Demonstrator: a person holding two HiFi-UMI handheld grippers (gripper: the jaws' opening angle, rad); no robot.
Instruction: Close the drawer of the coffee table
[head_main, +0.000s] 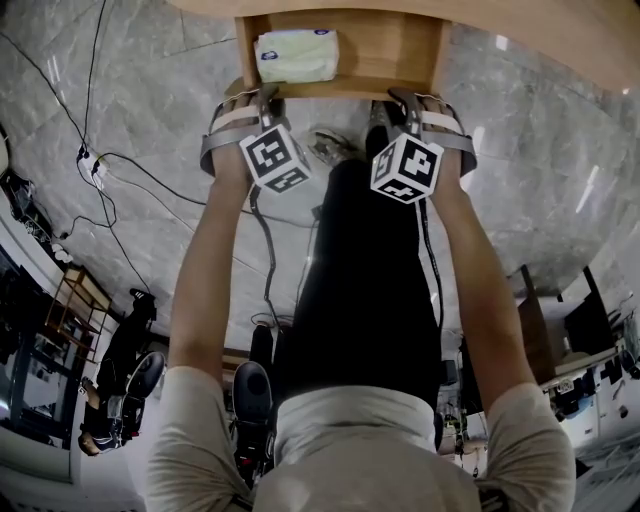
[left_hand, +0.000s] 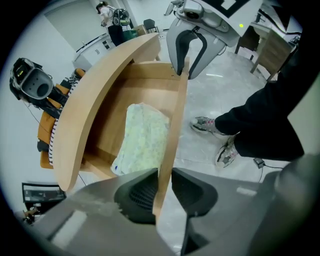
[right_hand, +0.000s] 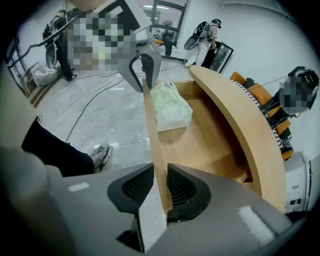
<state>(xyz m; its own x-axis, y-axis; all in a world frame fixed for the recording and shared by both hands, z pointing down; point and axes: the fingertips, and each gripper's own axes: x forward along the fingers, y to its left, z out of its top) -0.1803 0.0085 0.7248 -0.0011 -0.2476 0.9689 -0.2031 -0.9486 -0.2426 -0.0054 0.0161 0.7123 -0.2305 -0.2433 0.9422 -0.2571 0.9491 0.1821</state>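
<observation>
The coffee table's drawer (head_main: 400, 50) stands pulled out, with a pale green tissue pack (head_main: 296, 55) lying in it. Its wooden front panel (left_hand: 175, 115) runs edge-on between both grippers. My left gripper (left_hand: 162, 187) is shut on the panel's top edge near one end, a pad pressing on each face. My right gripper (right_hand: 161, 187) is shut on the same panel (right_hand: 152, 130) near the other end. In the head view the left gripper (head_main: 250, 98) and right gripper (head_main: 410, 98) point down at the drawer's near edge. The curved tabletop (right_hand: 240, 115) overhangs the drawer's far side.
Grey marble floor (head_main: 540, 170) lies under the drawer, with black cables and a power strip (head_main: 90, 165) at the left. My own shoes (left_hand: 210, 125) stand close to the panel. A small wooden shelf (head_main: 75, 300) and other people are farther off.
</observation>
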